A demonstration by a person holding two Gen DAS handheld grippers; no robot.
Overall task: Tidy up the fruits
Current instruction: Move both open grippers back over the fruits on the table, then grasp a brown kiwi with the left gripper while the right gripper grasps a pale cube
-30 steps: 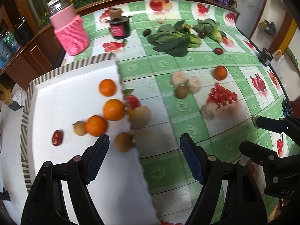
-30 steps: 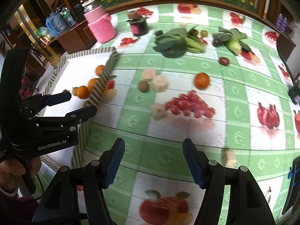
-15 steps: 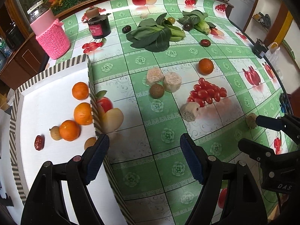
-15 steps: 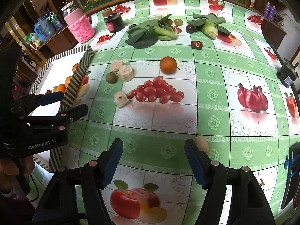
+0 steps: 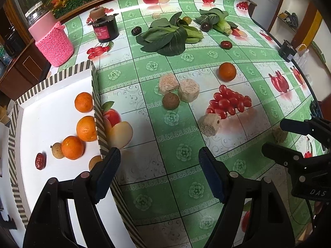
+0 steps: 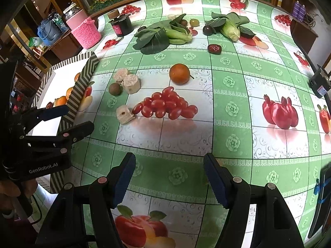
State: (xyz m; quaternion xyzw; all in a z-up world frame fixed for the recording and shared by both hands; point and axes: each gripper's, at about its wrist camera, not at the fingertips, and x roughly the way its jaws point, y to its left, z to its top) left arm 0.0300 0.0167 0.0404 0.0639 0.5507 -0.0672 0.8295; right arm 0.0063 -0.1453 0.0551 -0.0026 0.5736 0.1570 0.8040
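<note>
A white tray with a striped rim lies at the left and holds three oranges, a small brown fruit and a red date. On the tablecloth lie one orange, a pile of cherry tomatoes and a brown round fruit. My left gripper hangs open over the cloth beside the tray's right rim, with nothing between its fingers. My right gripper is open and empty over bare cloth, nearer to me than the tomatoes and the orange.
Beige food blocks sit by the brown fruit, and another by the tomatoes. Leafy greens, corn, dark fruits, a black jar and a pink knitted jar stand at the back. A person's hand holds the left gripper.
Both grippers have shifted right and slightly down. The left one has moved from over the tray's floor to over the cloth beside its rim. Both are still open and empty.
</note>
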